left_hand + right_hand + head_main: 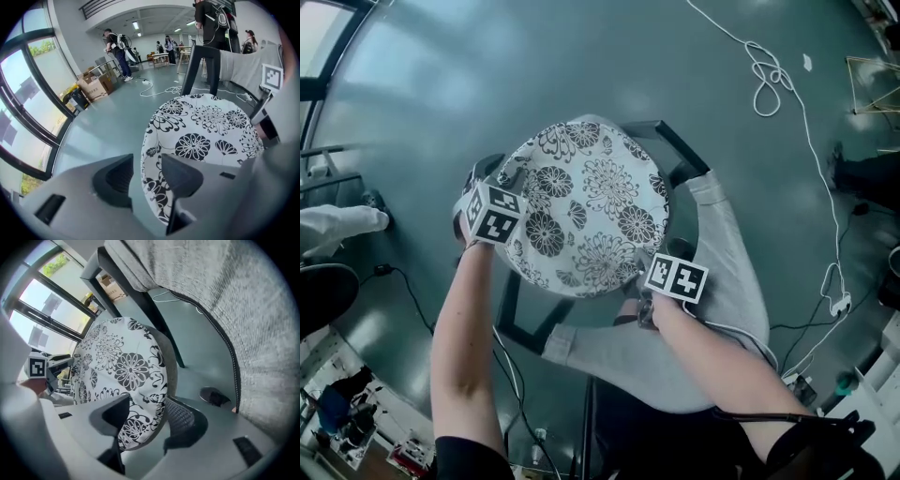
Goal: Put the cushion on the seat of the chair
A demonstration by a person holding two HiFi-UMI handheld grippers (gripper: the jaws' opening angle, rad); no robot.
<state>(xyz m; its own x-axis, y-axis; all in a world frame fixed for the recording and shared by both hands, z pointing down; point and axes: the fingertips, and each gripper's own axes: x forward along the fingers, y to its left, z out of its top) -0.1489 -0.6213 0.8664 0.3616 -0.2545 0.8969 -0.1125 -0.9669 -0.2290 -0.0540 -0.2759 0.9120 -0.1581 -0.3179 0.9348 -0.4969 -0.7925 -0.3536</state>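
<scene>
Resting on the chair (684,150) seat, the cushion (586,211) is lying flat. The left gripper (143,174) and right gripper (146,412) are hovering at its opposite edges, fingers open, gripping nothing.

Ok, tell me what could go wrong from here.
1. The cushion has its rim between the open jaws of the left gripper and the right gripper. Pulling away sideways could snag the rim and drag the cushion off centre.
2. In the left gripper view the near rim seems to overhang the seat, so the cushion might tip or slide off the chair.
</scene>
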